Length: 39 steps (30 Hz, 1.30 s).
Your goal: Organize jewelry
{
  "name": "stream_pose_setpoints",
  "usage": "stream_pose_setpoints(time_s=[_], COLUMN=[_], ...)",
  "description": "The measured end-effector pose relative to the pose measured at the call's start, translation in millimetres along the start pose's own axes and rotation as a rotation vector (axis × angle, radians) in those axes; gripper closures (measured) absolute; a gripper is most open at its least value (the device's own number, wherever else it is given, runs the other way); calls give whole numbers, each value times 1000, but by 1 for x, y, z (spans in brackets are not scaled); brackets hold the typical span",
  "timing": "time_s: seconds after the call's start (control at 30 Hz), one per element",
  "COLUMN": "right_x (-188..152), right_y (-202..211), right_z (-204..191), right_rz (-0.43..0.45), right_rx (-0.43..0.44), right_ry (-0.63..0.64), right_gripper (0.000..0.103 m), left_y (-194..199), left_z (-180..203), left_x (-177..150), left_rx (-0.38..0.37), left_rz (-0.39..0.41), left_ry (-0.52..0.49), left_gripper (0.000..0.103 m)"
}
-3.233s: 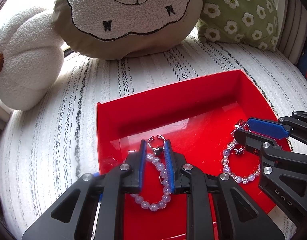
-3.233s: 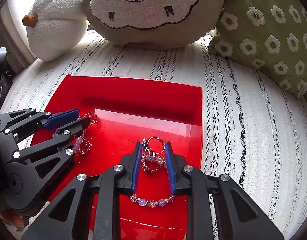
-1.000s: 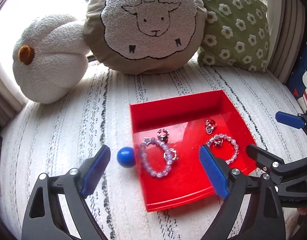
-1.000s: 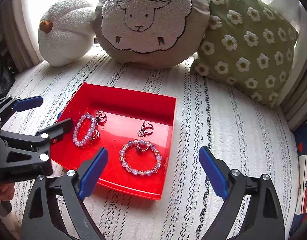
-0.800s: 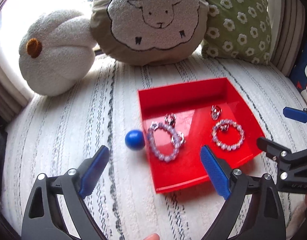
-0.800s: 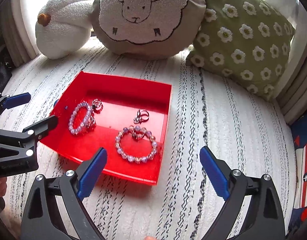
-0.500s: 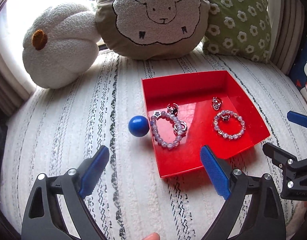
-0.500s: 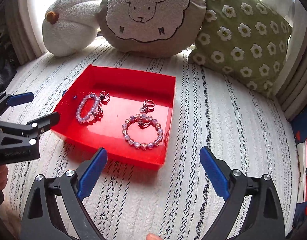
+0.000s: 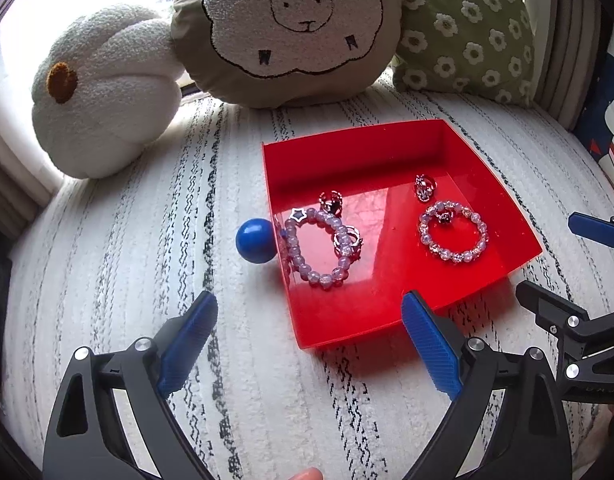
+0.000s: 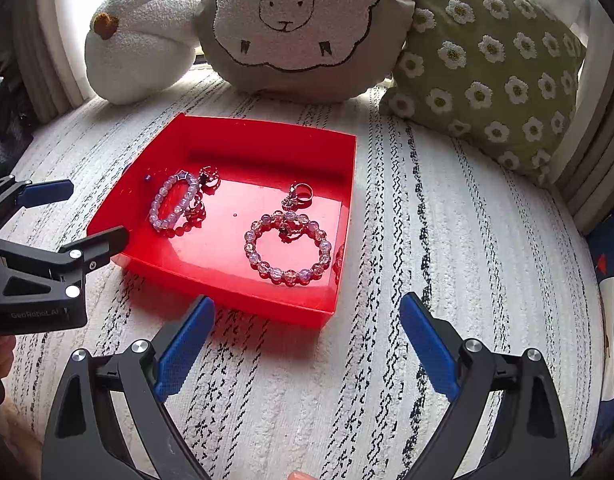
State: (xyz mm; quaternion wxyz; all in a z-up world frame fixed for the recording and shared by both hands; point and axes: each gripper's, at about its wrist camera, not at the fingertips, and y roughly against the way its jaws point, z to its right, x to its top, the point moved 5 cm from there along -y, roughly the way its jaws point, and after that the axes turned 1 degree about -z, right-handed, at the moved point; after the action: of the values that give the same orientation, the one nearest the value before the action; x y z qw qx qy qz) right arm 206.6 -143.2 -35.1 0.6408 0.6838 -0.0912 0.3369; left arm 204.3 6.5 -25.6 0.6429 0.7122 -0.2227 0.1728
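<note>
- Sitting on the striped blanket [image 9: 147, 240], the red tray [image 9: 387, 312] holds two beaded bracelets and several rings.
- The lilac bracelet [image 9: 307, 248] lies flat by the tray's left wall, its oval running front to back; the pink bracelet [image 9: 453, 232] lies flat, near the right side.
- A blue ball [image 9: 255, 240] touches the tray's outer left wall.
- The left gripper [image 9: 307, 344] and the right gripper [image 10: 305, 344] hang spread wide and empty, just short of the tray's near edge.

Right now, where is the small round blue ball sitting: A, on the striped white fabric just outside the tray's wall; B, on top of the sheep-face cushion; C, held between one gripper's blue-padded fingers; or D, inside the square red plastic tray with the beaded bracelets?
A: the small round blue ball rests on the striped white fabric, against the outer wall of the square red plastic tray.
</note>
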Motion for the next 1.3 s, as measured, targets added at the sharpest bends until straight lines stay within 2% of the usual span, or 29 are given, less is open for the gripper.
stream_pose_setpoints(time_s=[1.3], right_x=[-1], right_y=[-1], right_z=[-4], right_rz=[-4], right_rx=[16], right_ry=[8], right_gripper=[12], left_y=[-5], left_z=[2], left_x=[-1], left_rx=[7], left_rz=[-21], left_ry=[-20], left_gripper=[14])
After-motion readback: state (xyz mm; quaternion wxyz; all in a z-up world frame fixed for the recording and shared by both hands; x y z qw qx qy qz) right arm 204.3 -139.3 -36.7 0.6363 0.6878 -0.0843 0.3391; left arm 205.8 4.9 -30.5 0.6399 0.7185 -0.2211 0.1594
